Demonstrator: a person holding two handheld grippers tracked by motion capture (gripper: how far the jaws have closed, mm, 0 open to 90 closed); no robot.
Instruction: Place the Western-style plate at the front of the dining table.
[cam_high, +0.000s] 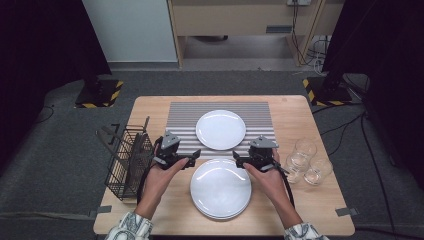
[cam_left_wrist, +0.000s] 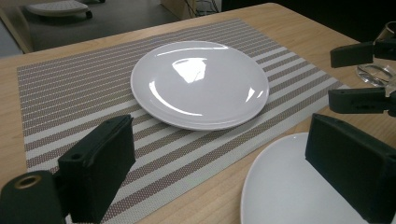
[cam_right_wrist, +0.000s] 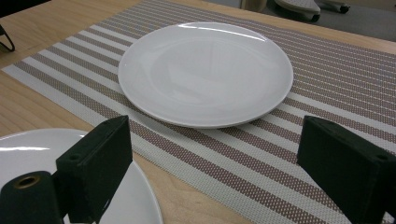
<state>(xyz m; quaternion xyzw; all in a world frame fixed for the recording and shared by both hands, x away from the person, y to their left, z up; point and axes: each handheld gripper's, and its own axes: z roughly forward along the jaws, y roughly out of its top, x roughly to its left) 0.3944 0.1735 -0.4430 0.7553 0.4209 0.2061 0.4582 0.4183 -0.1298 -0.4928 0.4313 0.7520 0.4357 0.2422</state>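
Observation:
A white plate (cam_high: 220, 129) (cam_left_wrist: 200, 83) (cam_right_wrist: 205, 71) lies on the striped placemat (cam_high: 180, 117) (cam_left_wrist: 70, 93) (cam_right_wrist: 336, 60). Nearer the front edge sits a stack of white plates (cam_high: 220, 188) (cam_left_wrist: 289, 191) (cam_right_wrist: 28, 154) on the bare wood. My left gripper (cam_high: 192, 156) (cam_left_wrist: 224, 172) hovers open at the stack's upper left rim, nothing between its jaws. My right gripper (cam_high: 239, 159) (cam_right_wrist: 219, 172) hovers open at the stack's upper right rim, also holding nothing. In the left gripper view, the right gripper's two fingers (cam_left_wrist: 359, 100) show at the right edge, spread apart.
A black wire basket (cam_high: 129, 162) stands at the table's left edge. Three clear glasses (cam_high: 305, 162) (cam_left_wrist: 378, 70) are clustered at the right. The wooden table (cam_high: 295, 115) has bare wood beyond the mat and at the front corners.

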